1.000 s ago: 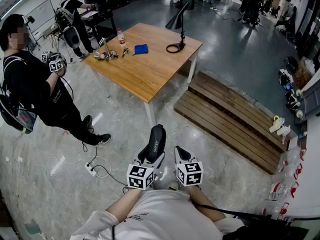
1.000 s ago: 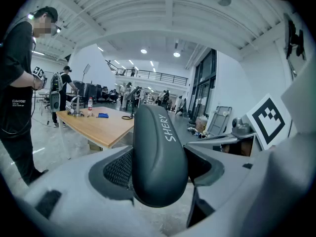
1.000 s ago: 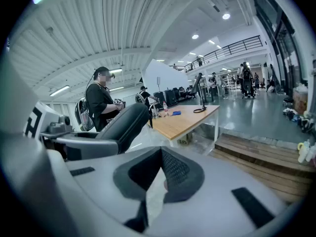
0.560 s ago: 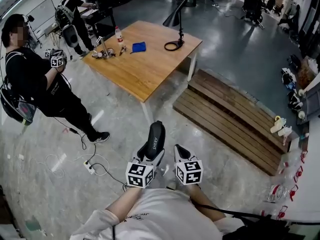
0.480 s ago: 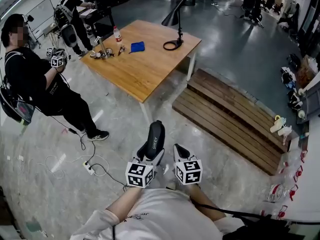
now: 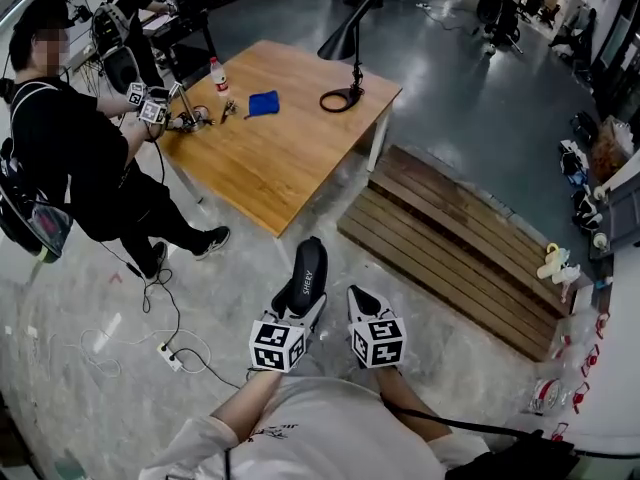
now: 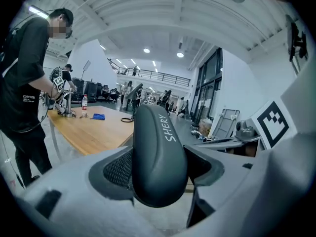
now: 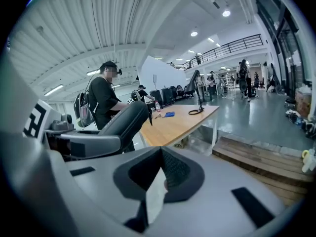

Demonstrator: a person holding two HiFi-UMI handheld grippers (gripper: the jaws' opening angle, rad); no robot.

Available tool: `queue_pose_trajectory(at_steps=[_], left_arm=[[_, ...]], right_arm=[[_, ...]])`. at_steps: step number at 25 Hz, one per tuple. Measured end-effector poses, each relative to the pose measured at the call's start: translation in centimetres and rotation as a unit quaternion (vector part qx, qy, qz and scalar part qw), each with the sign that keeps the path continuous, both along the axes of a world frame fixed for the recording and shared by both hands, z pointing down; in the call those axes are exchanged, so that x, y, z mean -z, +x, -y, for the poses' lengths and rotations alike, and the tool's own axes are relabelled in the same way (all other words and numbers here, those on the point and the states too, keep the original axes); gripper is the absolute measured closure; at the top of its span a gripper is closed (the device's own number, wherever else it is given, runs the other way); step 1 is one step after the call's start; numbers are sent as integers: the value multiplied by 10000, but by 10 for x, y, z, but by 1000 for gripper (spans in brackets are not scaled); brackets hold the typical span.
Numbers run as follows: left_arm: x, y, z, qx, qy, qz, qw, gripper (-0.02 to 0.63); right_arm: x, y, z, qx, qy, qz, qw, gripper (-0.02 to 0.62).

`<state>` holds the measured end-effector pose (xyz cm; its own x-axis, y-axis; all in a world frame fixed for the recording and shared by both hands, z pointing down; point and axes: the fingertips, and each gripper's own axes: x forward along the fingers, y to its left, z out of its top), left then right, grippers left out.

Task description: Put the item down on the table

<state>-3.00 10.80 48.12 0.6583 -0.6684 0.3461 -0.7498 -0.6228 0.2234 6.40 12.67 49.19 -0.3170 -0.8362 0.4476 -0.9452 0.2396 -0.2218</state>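
**Gripper state.** The left gripper [image 7: 159, 179] was closed on the dark oblong item [image 7: 157, 132]. Its jaws stood wide, and the pads clamped only the item's lower end. Most of the item's length projected forward, unsupported. The right gripper [image 8: 159, 154] was closed with its tips meeting and held nothing. It sat just beside the left one.

**Item location.** The item hung over the concrete floor [image 6: 230, 268], short of the table [image 6: 290, 163] and nearest its near corner. It had not been set down.

**Hazards, judged from this position.**

1. Slip. The grip sat at one end, so the projecting length could lever the item out of the pads. A jolt or a sudden stop would cause this, and the item would fall to the floor.
2. Early release. Opening the jaws before the item was over the tabletop would drop it in front of the near corner.
3. Edge strike. A low approach could knock the item's leading end against the near edges.
4. Trip. A loose cable and a power strip [image 6: 170, 356] lay on the floor to the left. A low wooden platform [image 6: 460, 253] lay to the right.
5. Crowding. Another person [image 6: 75, 158] worked with grippers at the tabletop's left corner. A bottle [image 6: 217, 76] and a blue cloth [image 6: 263, 103] lay along the far left edge, and a desk lamp [image 6: 345, 43] stood near the right corner. The bare near half looked the safer target.
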Motion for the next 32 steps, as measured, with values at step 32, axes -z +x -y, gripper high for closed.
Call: queue_pose_trajectory(at_steps=[32], left_arm=[[4,19,227,135,-140,169,9997,279]], right_arm=[[25,13,251,463,134,-348,9982,591]])
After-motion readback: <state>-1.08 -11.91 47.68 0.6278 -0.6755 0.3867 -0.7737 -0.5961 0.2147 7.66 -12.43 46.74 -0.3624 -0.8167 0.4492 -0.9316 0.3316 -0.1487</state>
